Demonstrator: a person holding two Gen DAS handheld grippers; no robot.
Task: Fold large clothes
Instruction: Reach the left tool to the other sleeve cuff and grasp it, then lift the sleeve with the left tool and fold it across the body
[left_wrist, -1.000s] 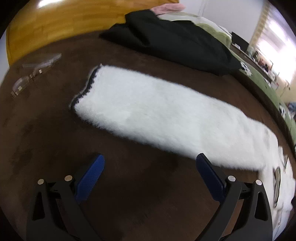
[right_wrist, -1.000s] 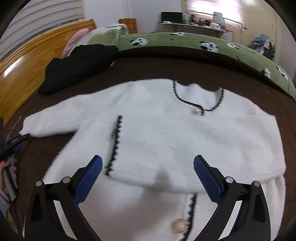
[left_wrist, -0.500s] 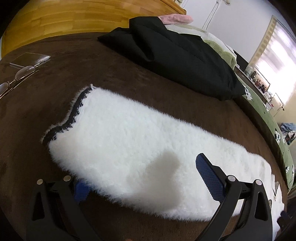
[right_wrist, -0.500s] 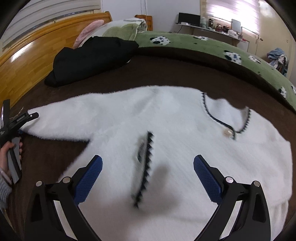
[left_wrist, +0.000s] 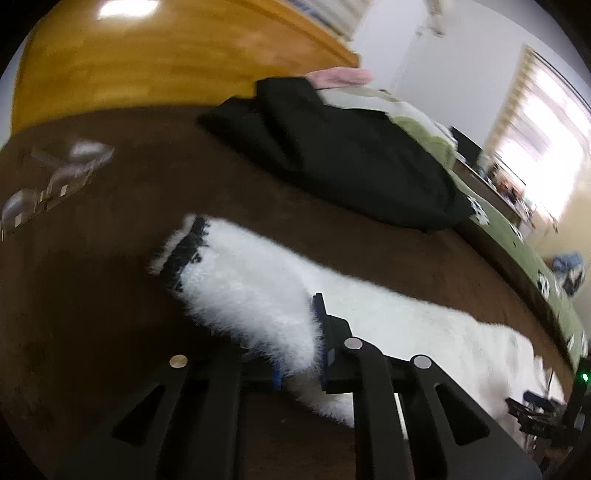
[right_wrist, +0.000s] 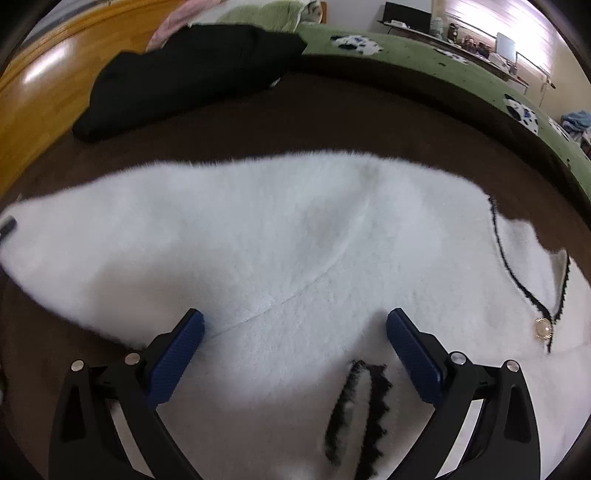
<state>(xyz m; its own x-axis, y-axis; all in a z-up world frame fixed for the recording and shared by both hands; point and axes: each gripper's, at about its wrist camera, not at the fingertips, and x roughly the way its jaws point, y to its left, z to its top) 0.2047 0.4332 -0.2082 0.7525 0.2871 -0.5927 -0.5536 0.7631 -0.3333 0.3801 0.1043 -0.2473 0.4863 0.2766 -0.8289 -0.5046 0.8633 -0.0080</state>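
Brown blanket-covered bed (right_wrist: 369, 122) with wooden headboard (left_wrist: 147, 62), left tongs (left_wrist: 301, 354) just clamped on fluffy white cardigan's sleeve (left_wrist: 251, 291), right tongs (right_wrist: 295, 332) open over its shoulder.

Bare brown blanket (left_wrist: 92, 314) lies open to the left of the white cardigan sleeve (left_wrist: 258, 288) and btwn it and the black garment (left_wrist: 351, 166). Glasses (left_wrist: 48, 184) sit near the far-left edge, just by the wooden headboard (left_wrist: 147, 66), well apart from the sleeve. In the right wrist view a clear brown strip (right_wrist: 369, 125) runs btwn the cardigan body (right_wrist: 277, 240) and the green cover (right_wrist: 424, 62); the black garment blocks the top-left corner.
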